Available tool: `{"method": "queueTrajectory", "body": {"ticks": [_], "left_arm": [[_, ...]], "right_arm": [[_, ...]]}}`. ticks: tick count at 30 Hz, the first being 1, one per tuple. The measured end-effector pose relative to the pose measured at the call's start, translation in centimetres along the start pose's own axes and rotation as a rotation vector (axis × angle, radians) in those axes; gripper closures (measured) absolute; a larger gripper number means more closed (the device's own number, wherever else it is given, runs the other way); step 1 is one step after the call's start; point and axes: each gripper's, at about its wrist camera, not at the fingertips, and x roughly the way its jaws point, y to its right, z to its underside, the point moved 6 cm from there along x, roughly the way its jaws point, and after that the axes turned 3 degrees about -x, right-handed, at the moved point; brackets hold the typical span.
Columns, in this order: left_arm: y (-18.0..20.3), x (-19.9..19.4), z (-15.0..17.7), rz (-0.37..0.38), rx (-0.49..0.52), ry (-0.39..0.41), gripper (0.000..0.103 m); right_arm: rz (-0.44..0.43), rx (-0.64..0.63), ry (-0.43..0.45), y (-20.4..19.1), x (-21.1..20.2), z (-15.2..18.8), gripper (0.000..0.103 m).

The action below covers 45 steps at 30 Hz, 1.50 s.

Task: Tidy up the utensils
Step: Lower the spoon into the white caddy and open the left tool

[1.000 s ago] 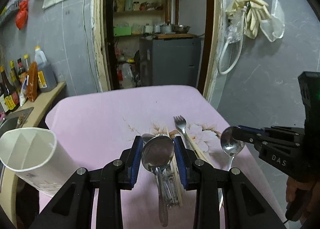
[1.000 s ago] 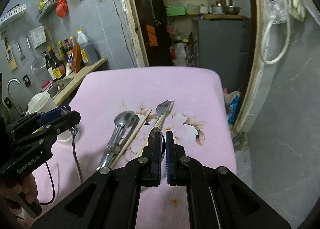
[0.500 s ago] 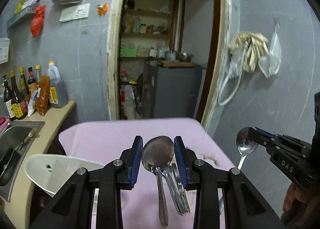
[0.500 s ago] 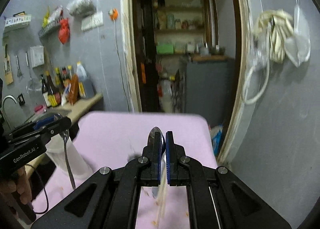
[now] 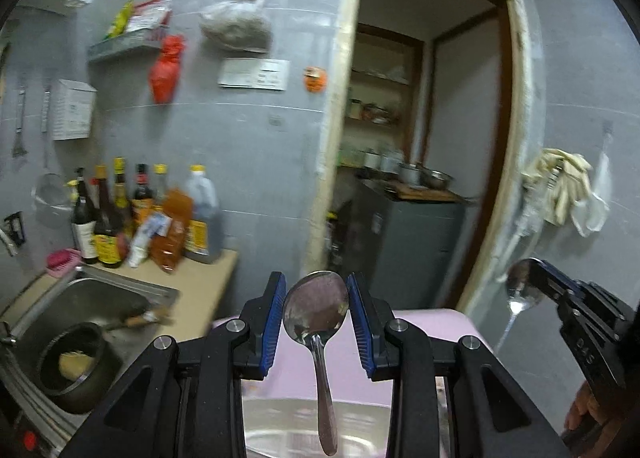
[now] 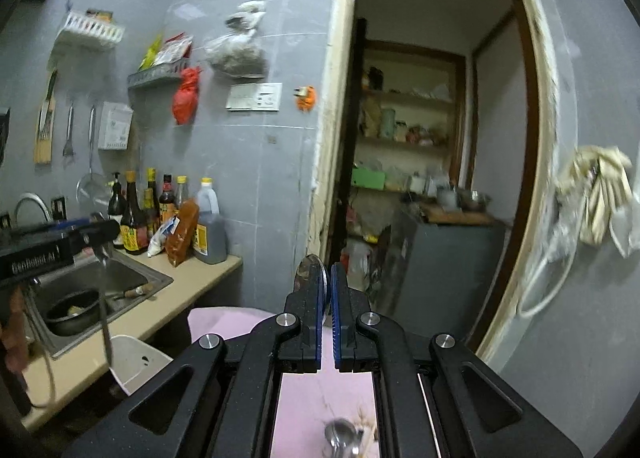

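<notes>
A spoon (image 5: 316,308) is held between the jaws of the left gripper (image 5: 316,314), bowl up, handle hanging down over the holder (image 5: 280,422) below. A second spoon (image 6: 310,274) is clamped edge-on in the right gripper (image 6: 327,298), above the table (image 6: 224,322). More cutlery (image 6: 342,440) is left lying on the table under the right gripper. The holder is set at the table's left edge, beside the counter (image 6: 188,286). A sink (image 5: 80,298) is sunk in the counter, with a pot (image 5: 74,362) in it. Bottles (image 5: 120,214) are lined up behind the sink against the wall. A doorway (image 6: 420,178) is seen behind the table, a cabinet (image 5: 404,242) inside it, gloves (image 5: 564,186) hung to its right.
</notes>
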Motion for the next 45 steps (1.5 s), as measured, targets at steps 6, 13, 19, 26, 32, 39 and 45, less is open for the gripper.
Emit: {"method": "queueTrajectory", "body": {"ticks": [6,13,19,26,32,39,45], "left_arm": [[-5.0,2.5,0.5,-0.032,-0.068,0.007,0.073],[-6.5,5.6,2.7,-0.004,-0.113,0.001,0.073],[-5.8,7.1,5.6,0.005,-0.068,-0.001,0.073],[-5.6,7.8,8.7,-0.013,-0.043,-0.041,0.072],[-5.2,7.6,10.0,-0.01,-0.012,-0.076,0.072],[-5.2,7.2,10.6,0.02,-0.03,-0.144,0.069],[-5.0,6.1,10.4,0.051,-0.061,-0.163,0.055]], "right_arm": [[0.043,-0.106,-0.004,-4.1,1.6,0.7,0.099],[0.05,-0.129,-0.049,-5.7,2.8,3.4,0.099],[0.028,-0.11,-0.091,-6.6,3.9,5.9,0.099],[-0.031,-0.121,-0.131,-8.4,3.9,8.7,0.099],[-0.079,-0.112,-0.142,-9.0,3.5,9.6,0.099],[-0.142,-0.065,-0.167,-8.8,3.0,10.0,0.096],[-0.166,0.004,-0.158,-7.9,1.9,9.6,0.089]]}}
